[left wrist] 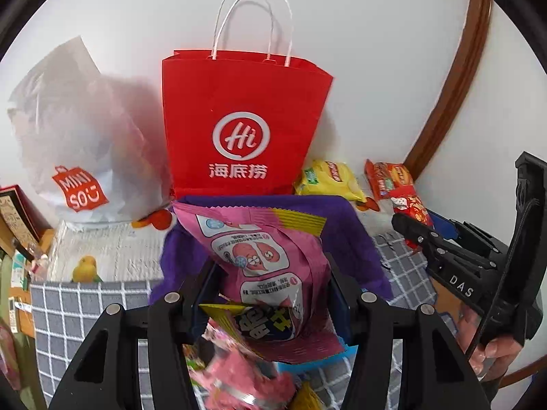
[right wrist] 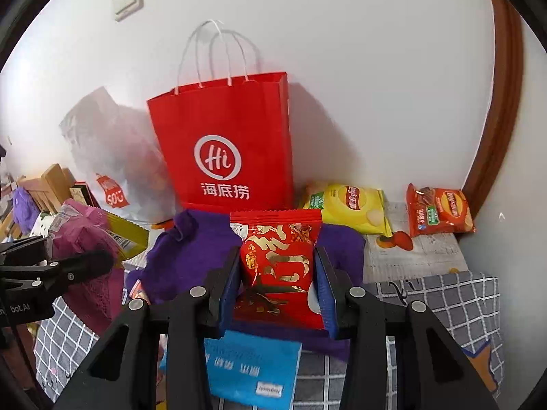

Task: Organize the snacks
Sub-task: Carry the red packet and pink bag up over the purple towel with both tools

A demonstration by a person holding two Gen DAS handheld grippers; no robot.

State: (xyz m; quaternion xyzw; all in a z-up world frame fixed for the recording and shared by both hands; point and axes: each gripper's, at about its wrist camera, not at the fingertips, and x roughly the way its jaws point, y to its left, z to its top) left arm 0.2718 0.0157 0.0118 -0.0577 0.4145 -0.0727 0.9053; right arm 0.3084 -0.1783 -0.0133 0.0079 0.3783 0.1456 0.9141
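White wall (left wrist: pixel 359 34) fills the background, with a brown curved frame (left wrist: pixel 454 78) at 2 o'clock in both views. Below it I see a grey checked cloth (left wrist: pixel 78 311) over a pale quilted cover (left wrist: pixel 112 249).

Against the wall a red bag (left wrist: pixel 246 123) stands upright, white handles up. A white sack (left wrist: pixel 85 136) slumps at its 9 o'clock, touching it. At the bag's foot lies a purple cloth (right wrist: pixel 191 253).

My left gripper (left wrist: pixel 270 294) is closed on a pink packet (left wrist: pixel 273 263); the jaws press its two sides and the packet stands up between them, its top edge level with the bag's base in the left view. More snack wrappers, blurred, crowd the bottom of that view.

My right gripper (right wrist: pixel 278 287) is clamped on a red packet (right wrist: pixel 278 263), blue pads (right wrist: pixel 324 290) tight against both edges, the packet upright over the purple cloth. A blue pack (right wrist: pixel 249 369) lies just beneath the jaws.

At 3 o'clock of the bag, a yellow chip bag (right wrist: pixel 352 208) lies flat near the wall, and a red chip bag (right wrist: pixel 437 212) sits apart from it, further toward 3 o'clock, close to the frame.

From the right view the left gripper shows at 9 o'clock with the pink packet; from the left view the right gripper shows at 3 o'clock.
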